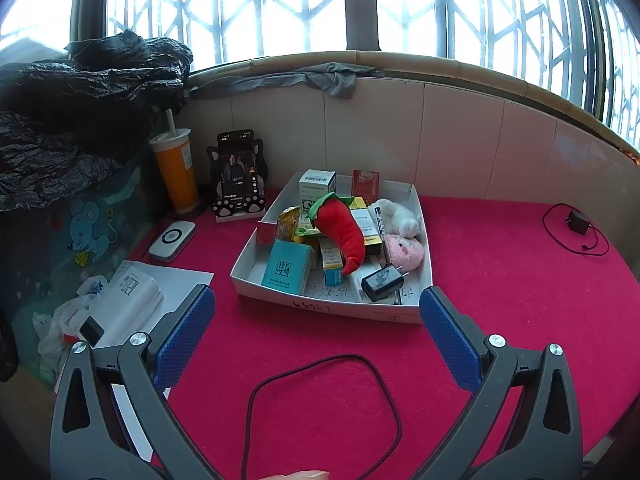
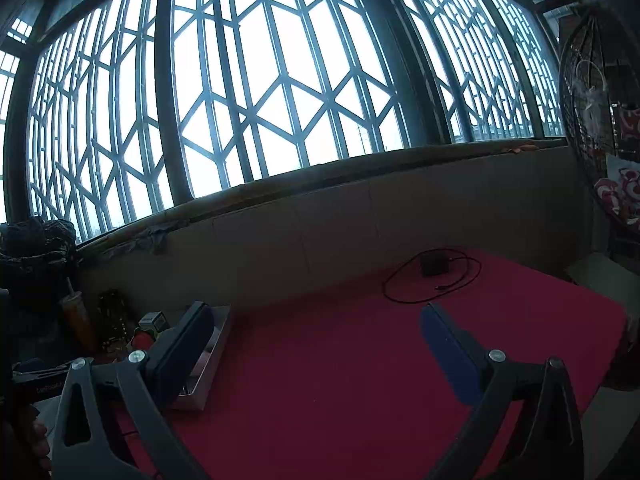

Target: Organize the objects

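Nearest thing: dark cable (image 1: 320, 400) looped on the red cloth (image 1: 500, 280), lying between and just behind the left gripper (image 1: 318, 304) fingers.
Left gripper: released, blue pads spread wide, nothing between them.
Right gripper: right gripper (image 2: 316, 324) likewise spread and empty, hovering over bare red cloth.
Task things: white tray (image 1: 280, 294) full of clutter sits straight ahead of the left gripper, its near wall just beyond the fingertips.
Tray contents: red plush chilli (image 1: 340, 232) lies on top, long axis running away from the gripper and slightly to its left; black charger (image 1: 384, 282) is nearest, ahead and a little right; teal box (image 1: 288, 268) ahead-left; pink plush (image 1: 404, 250) farther right.
Nearer arm: left, judging by the views; the tray lies far to the right gripper's left, mostly behind its left finger.
Hard to make out: right view is dim; items under the chilli are overlapped, labels unreadable.
Also on cloth: small adapter with cord (image 1: 578, 222), well off to the right.
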